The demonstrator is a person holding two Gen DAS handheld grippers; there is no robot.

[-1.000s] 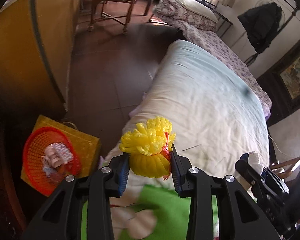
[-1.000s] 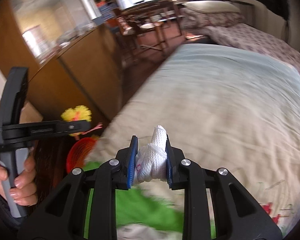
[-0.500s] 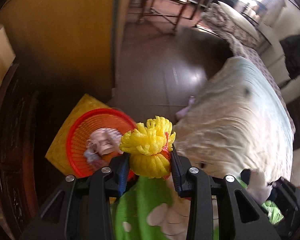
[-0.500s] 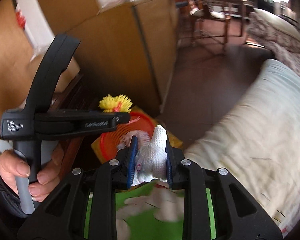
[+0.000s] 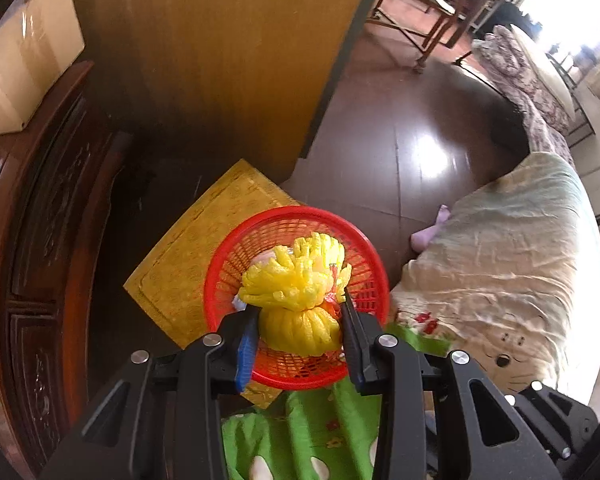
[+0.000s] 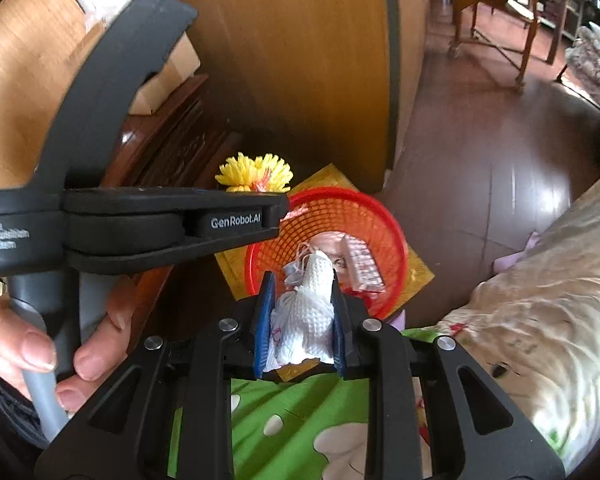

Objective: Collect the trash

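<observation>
My left gripper [image 5: 300, 322] pinches the yellow foam net [image 5: 300, 300] at its cinched waist, frilled top fanning over the red basket [image 5: 372, 264] at twelve o'clock. It looks feather-light and springy, so a waist grip suits it; I expect it to cling to the pads on release. My right gripper [image 6: 300, 320] squeezes the white paper wad [image 6: 306, 312], soft and crushable, held across its middle, the basket just beyond at one o'clock.
</observation>
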